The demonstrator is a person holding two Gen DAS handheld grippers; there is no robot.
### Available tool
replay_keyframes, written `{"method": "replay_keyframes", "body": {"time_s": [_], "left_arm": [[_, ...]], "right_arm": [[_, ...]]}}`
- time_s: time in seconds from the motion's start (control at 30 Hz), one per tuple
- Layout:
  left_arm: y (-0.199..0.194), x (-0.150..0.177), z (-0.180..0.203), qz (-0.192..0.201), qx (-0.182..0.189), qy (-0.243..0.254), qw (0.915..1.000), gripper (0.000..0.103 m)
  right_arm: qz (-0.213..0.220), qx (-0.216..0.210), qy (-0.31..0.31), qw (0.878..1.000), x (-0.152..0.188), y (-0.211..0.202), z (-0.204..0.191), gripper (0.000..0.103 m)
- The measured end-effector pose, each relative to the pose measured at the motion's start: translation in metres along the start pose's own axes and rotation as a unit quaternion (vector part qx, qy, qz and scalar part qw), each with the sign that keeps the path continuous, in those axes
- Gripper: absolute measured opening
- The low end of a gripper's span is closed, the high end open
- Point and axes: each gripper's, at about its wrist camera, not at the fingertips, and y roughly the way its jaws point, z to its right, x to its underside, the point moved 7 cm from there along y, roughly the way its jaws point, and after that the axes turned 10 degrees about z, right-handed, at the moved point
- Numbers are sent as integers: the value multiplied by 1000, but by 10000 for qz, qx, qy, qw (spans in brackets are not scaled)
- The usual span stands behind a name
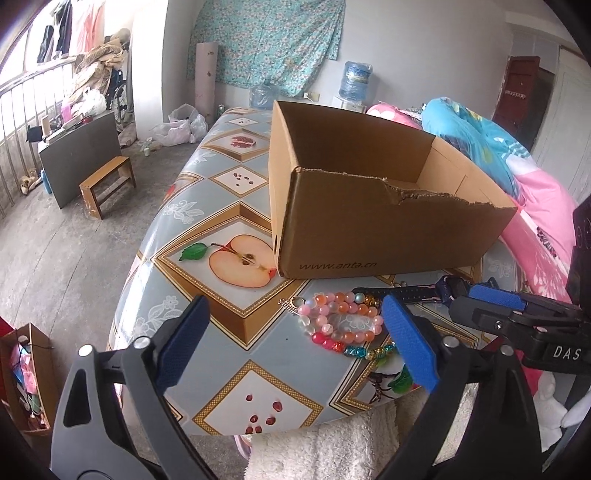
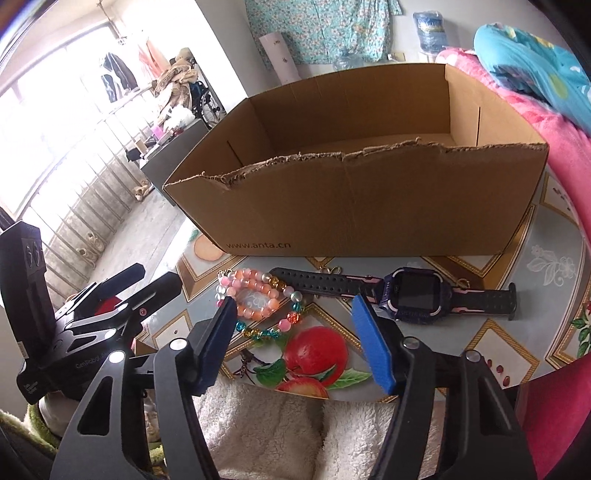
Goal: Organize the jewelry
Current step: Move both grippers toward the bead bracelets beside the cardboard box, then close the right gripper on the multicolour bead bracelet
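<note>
Between the open right gripper (image 2: 295, 332) fingers lie beaded bracelets (image 2: 258, 299), untouched

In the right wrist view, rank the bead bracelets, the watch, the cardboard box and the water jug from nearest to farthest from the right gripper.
From the right gripper:
1. Bead bracelets, just beyond its left finger, on the table.
2. Watch, ahead to the right, about as close; too close to call.
3. Cardboard box, behind both.
4. Water jug, far back by the wall.
</note>
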Motion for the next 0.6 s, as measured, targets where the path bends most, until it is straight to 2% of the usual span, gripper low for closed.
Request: {"method": "replay_keyframes", "body": {"time_s": [0.03,0.07,0.13,0.3,0.43,0.6], "left_arm": [[5,1,3,-88,68,76,9999,70],[10,4,4,-202,102,121,9997,67],[20,9,7,-409,188,138,9989,52],[39,20,12,-778,261,371,9959,31],[51,27,11,-1063,260,355,9934,22],[57,27,8,-1142,230,325,9927,20]], "right_arm": [[-58,-38,25,10000,0,3,-1,57],[-112,-57,42,9999,0,6,-1,55],[-236,-121,51,9996,0,13,-2,51],[-580,-212,-44,9981,7,29,-10,41],[-766,-168,-102,9969,13,41,-14,33],[-933,-151,-85,9955,15,51,-14,28]]}}
